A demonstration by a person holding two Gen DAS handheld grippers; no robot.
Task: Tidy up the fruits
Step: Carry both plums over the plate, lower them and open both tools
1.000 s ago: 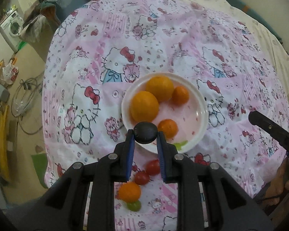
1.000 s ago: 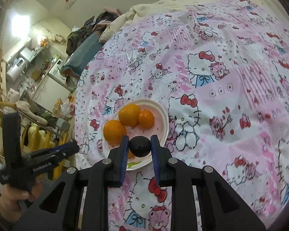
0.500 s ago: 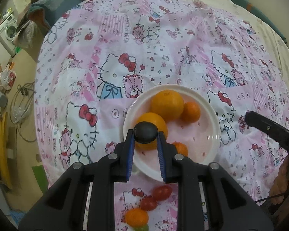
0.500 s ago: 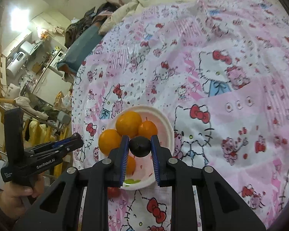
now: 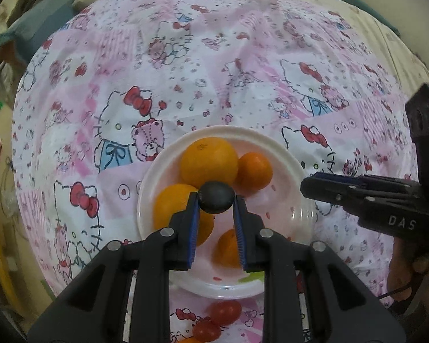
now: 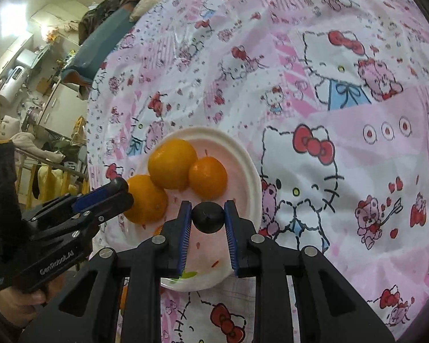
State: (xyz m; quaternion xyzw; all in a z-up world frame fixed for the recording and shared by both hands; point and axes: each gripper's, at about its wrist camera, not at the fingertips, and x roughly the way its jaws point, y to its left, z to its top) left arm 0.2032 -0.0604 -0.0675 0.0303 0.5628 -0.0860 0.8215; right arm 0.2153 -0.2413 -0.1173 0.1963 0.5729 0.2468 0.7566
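A white plate on a Hello Kitty cloth holds several oranges, among them a large one and a smaller one. My left gripper is shut on a dark round fruit and holds it over the plate's middle. My right gripper is shut on another dark round fruit, also over the plate. In the right wrist view the oranges lie at the plate's left, and the left gripper enters from the left.
Red cherry tomatoes lie on the cloth just in front of the plate. A green scrap lies on the plate's near side. The cloth's left edge drops off toward a cluttered room floor.
Both grippers have moved forward and lower over the plate, each still holding its dark fruit. The plate and oranges now look larger and closer.
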